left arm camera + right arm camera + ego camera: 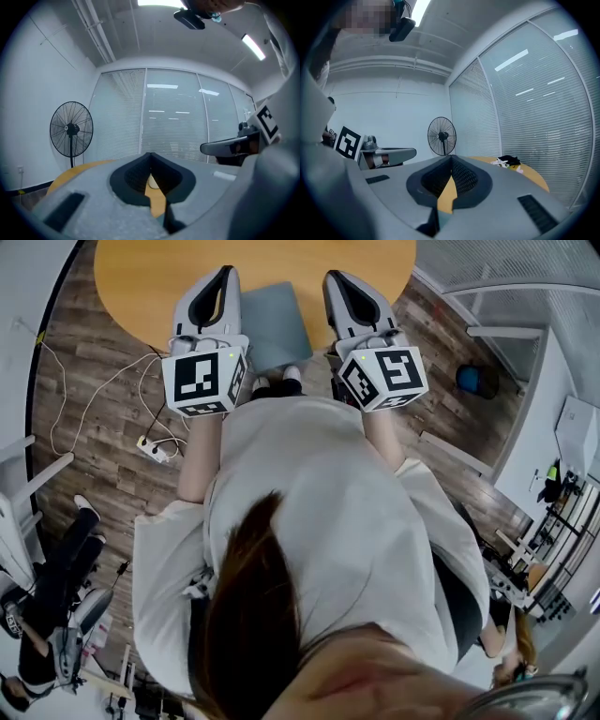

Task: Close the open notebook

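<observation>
Left gripper (150, 154) pointing level, jaws closed tip to tip with nothing between them, orange table (79, 169) beyond (a sliver also shows through the gap under the tips), standing fan (71, 129) at left, glass wall (173, 117) with blinds behind, right gripper (208, 148) alongside at right.

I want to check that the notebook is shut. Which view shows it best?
The head view: the grey notebook lies at the near edge of the orange table, between the left gripper and right gripper, showing as one flat grey cover. Both gripper views look level across the room and show none of it.
</observation>
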Available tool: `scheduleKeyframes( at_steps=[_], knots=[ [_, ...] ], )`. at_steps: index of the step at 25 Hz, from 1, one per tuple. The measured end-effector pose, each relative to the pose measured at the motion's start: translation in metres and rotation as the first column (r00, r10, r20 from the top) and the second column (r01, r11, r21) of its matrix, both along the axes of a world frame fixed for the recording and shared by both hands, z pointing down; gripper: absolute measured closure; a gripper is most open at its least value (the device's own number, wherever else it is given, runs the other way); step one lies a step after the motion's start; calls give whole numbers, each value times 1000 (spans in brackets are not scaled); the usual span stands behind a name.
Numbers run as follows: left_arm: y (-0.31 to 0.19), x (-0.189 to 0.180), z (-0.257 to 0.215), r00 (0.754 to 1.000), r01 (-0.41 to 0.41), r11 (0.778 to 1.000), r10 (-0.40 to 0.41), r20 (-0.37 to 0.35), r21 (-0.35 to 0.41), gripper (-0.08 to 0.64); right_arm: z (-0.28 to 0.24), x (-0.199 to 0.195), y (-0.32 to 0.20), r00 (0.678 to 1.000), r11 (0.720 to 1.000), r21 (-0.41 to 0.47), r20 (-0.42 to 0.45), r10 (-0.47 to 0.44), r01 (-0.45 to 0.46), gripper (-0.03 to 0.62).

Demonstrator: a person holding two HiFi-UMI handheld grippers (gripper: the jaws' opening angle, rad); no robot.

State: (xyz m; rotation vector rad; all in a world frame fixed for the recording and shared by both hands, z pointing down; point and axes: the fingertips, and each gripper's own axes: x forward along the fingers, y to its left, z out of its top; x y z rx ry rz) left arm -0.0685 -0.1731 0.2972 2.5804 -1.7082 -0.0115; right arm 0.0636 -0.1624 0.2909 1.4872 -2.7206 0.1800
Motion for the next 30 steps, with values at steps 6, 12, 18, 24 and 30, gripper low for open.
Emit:
scheduleKeyframes(
  at_steps=[6,12,18,24,30],
  knots=[
    [16,-2,-10,1000,-18,1000,18,-18,16,545,-8,-4,8,1000,1000,10,-3,24,-24,591],
    [25,-1,-11,999,-39,999,39,-24,16,545,-4,-3,21,998,999,5,-43,46,-45,591],
    [39,-1,-7,998,-50,999,50,-37,1,545,-1,-8,38,997,999,2,-57,52,-52,591],
    [45,-2,-4,998,-50,999,50,-43,-8,545,1,-7,44,997,999,3,-52,51,-51,591],
    [52,1,-5,998,-57,998,57,-40,-5,545,-2,-1,46,997,997,15,-44,70,-70,591]
  ],
)
